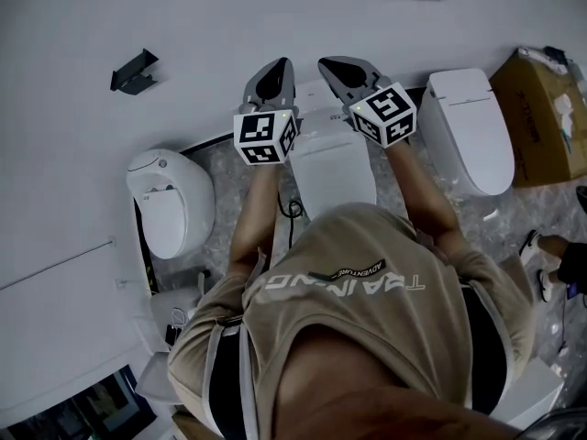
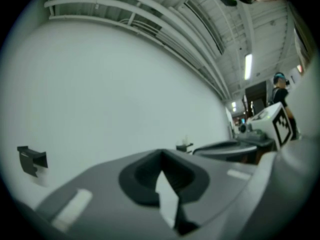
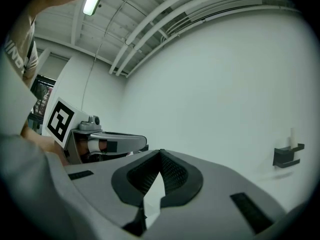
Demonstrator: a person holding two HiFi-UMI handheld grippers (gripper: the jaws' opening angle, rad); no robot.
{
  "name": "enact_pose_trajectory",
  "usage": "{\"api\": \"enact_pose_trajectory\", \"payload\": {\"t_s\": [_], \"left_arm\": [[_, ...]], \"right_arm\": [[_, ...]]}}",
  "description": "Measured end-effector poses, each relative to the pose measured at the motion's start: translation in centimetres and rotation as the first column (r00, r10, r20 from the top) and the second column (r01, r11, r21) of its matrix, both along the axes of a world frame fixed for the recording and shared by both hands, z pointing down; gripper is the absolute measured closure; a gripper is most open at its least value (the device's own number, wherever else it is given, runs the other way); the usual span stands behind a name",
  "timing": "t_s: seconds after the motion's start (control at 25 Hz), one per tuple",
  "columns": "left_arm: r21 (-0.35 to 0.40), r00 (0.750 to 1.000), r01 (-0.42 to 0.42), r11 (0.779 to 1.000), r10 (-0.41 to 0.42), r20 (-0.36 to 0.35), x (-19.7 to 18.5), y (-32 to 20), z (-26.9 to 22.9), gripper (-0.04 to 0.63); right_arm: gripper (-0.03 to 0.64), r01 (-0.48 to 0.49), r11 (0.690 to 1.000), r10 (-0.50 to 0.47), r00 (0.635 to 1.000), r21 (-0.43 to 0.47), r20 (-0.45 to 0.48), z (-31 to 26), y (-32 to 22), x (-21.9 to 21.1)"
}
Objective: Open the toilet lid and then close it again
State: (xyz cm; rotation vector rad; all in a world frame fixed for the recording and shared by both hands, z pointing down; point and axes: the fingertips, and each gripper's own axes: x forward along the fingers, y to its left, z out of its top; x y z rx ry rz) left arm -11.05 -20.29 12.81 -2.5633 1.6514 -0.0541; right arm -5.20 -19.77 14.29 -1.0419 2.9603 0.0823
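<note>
In the head view, you hold your left gripper (image 1: 284,63) and your right gripper (image 1: 326,65) side by side in the upper middle of the frame, and both point at the white wall (image 1: 211,16). The middle toilet (image 1: 316,125) stands directly below them. Its toilet lid (image 1: 336,174) seems to lie flat and closed, and neither gripper touches it. One more toilet (image 1: 170,200) is at the left, another toilet (image 1: 470,131) is at the right, and a cardboard box (image 1: 541,117) is at the right edge. In the left gripper view, the jaws are pressed together at the tips with nothing between them, and a dark bracket (image 2: 31,160) sits on the wall at the lower left. In the right gripper view, the jaws also meet at the tips and pinch nothing. Your left gripper shows at the left of that frame.
</note>
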Motion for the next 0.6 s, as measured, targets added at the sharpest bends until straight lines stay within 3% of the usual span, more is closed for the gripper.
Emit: {"api": "enact_pose_trajectory", "payload": {"t_s": [0.6], "left_arm": [[0.046, 0.998, -0.069, 0.997, 0.068, 0.016, 2.6, -0.7, -1.3, 0.592]], "right_arm": [[0.607, 0.001, 1.0, -0.001, 1.0, -0.004, 0.021, 0.0, -0.9, 1.6]]}}
